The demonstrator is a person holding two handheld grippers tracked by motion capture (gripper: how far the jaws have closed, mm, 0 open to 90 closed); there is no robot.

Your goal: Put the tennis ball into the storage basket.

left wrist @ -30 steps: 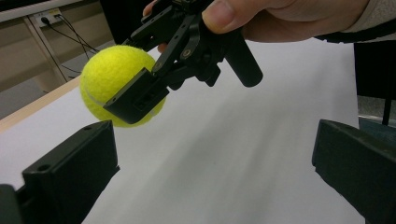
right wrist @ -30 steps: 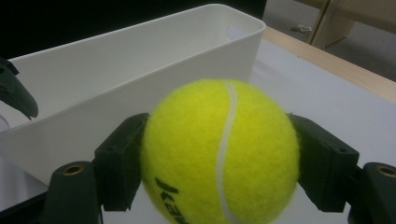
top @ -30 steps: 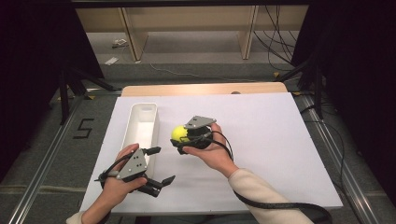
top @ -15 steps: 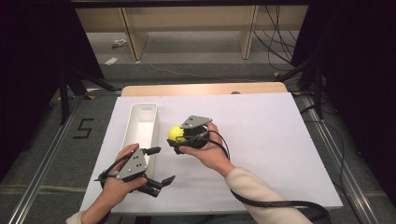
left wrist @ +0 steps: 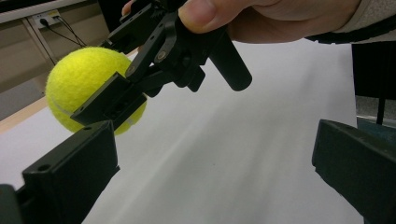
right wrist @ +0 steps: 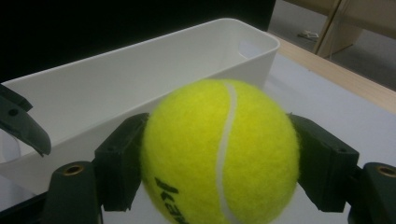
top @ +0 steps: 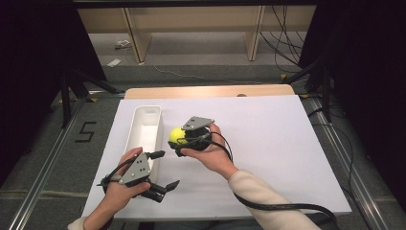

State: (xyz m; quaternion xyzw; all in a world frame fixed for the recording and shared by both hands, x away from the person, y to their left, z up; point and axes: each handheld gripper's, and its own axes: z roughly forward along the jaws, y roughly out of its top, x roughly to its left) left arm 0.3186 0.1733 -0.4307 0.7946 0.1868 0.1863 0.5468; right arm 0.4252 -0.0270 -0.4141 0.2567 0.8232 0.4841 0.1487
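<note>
Right gripper view shows your right tongs (right wrist: 219,158) clamping the tennis ball (right wrist: 219,154) beside the white bin (right wrist: 140,88); high view shows your left tongs (top: 160,170) open near the bench's (top: 268,143) front-left corner.

High view: fixed above the person's side, looking forward and down over the whole table (top: 268,143). Left gripper view: low, close, facing across the table. Right gripper view: very close, facing the bin (right wrist: 140,79). All three share the ball (top: 176,135) and bin.

ball (top: 175,134) just right of bin (top: 143,129) — both on table (top: 268,143)
</note>
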